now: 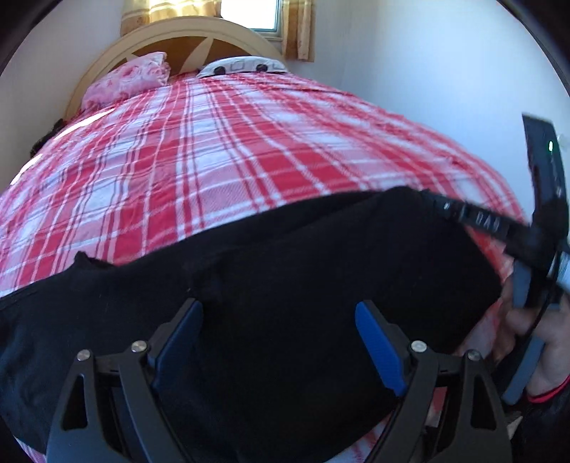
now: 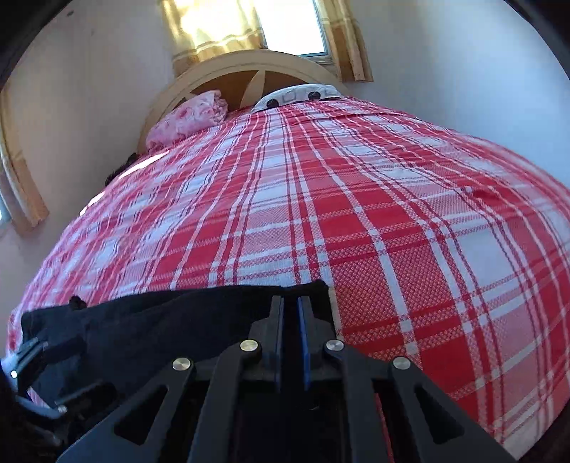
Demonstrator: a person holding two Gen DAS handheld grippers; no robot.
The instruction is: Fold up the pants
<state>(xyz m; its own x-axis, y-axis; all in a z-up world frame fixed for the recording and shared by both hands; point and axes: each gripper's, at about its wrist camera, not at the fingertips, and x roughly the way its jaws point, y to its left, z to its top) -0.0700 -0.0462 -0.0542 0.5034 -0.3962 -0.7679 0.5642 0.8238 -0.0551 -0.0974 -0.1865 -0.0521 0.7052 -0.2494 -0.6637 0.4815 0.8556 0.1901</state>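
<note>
Black pants (image 1: pixel 285 267) lie crosswise on the near part of the red plaid bed cover (image 1: pixel 221 149). My left gripper (image 1: pixel 278 308) hangs just over the middle of the cloth, open, with only flat fabric showing between its blue pads. My right gripper (image 2: pixel 290 302) is shut on the right-hand corner of the pants (image 2: pixel 160 320), and dark cloth shows in the thin slit between its pads. In the left wrist view the right gripper (image 1: pixel 433 199) reaches in from the right onto that corner, held by a hand (image 1: pixel 545 342).
The plaid cover (image 2: pixel 392 231) stretches away to a rounded wooden headboard (image 2: pixel 213 74). A pink pillow (image 2: pixel 188 117) and a white patterned pillow (image 2: pixel 302 94) lie there. Behind is a curtained window (image 2: pixel 285 25). A white wall runs along the bed's right side.
</note>
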